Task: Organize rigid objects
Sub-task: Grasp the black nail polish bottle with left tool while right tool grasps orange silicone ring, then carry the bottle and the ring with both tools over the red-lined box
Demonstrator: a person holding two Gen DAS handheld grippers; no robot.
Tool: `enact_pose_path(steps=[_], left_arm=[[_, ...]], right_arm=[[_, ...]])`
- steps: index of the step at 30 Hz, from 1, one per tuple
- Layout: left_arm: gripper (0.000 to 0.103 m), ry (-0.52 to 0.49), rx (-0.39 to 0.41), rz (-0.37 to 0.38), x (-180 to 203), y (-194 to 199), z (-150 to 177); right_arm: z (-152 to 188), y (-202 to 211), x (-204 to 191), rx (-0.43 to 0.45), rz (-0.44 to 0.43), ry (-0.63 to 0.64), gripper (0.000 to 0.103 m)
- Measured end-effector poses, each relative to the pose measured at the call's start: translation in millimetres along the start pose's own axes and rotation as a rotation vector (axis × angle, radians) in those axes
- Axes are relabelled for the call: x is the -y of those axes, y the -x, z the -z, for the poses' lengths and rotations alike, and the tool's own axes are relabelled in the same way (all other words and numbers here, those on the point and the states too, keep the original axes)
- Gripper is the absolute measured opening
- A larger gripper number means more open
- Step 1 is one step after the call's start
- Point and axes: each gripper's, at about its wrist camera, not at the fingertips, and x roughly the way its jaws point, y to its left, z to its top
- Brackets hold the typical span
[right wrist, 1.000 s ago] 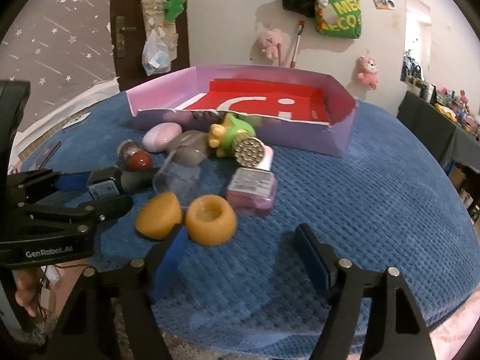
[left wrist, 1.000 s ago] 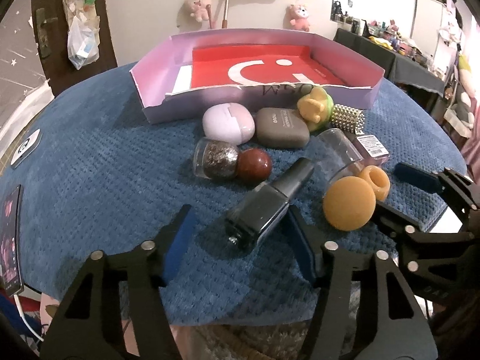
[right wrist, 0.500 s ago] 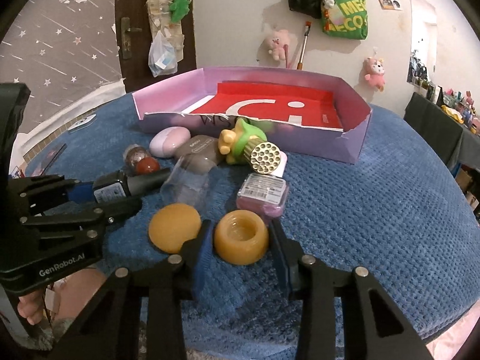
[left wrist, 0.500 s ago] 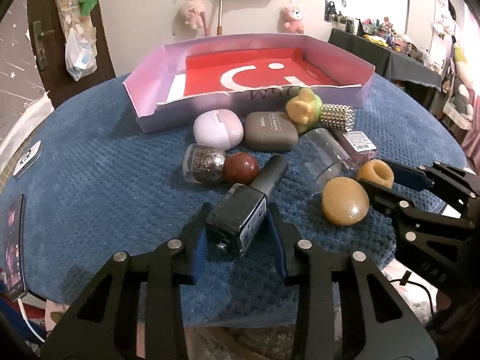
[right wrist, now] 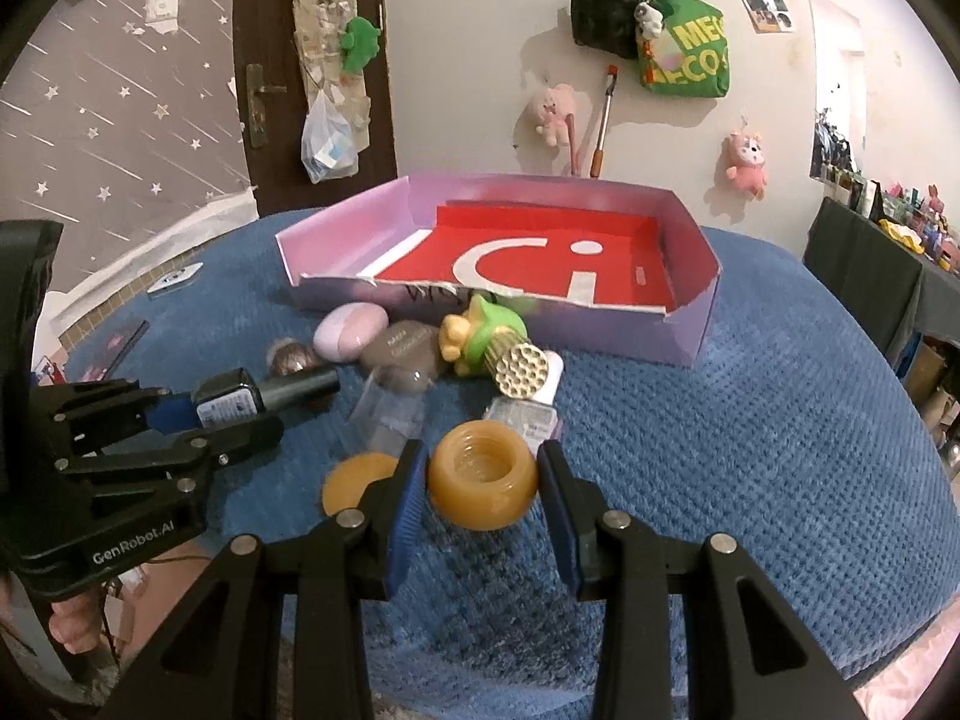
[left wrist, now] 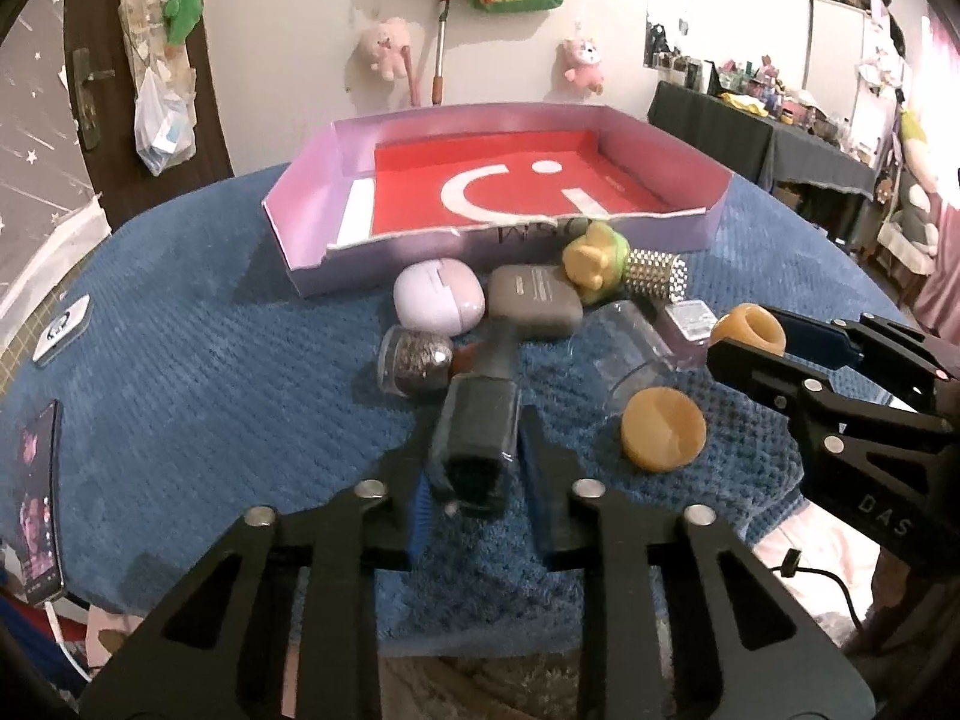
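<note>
1. Pink-walled cardboard box (left wrist: 312,222) with a red floor sits at the far side of the blue quilted table cover (left wrist: 180,372). Nothing inside it that I can see; every item lies in front of its near wall.
2. Clear plastic cup (left wrist: 630,354) lies on its side in the pile. Contents: can't tell.
3. My left gripper (left wrist: 474,480) is clamped narrow on the dark nail polish bottle (left wrist: 480,426), pads on both flat sides of the glass body.
4. Bottle: squarish dark glass, grey cap, white label on the base visible from the right wrist view (right wrist: 225,405). Long axis runs along my fingers, cap pointing away toward the box, base toward the camera.
5. My right gripper (right wrist: 483,492) holds the amber ring-shaped cap (right wrist: 483,474) between its blue pads, both pads touching. Threaded opening faces up and slightly toward the box.
6. The cap's matching amber disc (left wrist: 663,429) lies flat on the cover, between the two grippers.
7. Rest of the pile, just before the box: pale pink case (left wrist: 438,303), grey case (left wrist: 534,300), glitter jar (left wrist: 414,360), green-yellow toy (left wrist: 594,261) against a studded gold cylinder (left wrist: 657,276), small pink bottle (left wrist: 690,324).
8. Phone (left wrist: 39,516) at the left edge of the table.
</note>
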Motion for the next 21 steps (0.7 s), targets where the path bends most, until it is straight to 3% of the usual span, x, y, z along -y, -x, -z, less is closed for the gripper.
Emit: enact_pose_path(steps=[9,21], left_arm=[[0.019,0.021,0.004,0.024,-7.1,0.6,-2.1],[0.019,0.013,0.084,0.046,-12.8,19.5,-26.5]], right_arm=[[-10.3,-0.2,0.4,0.011,-0.012,0.004,0.040],[-19.1,-2.0,1.6,0.018,-0.026,0.010,0.040]])
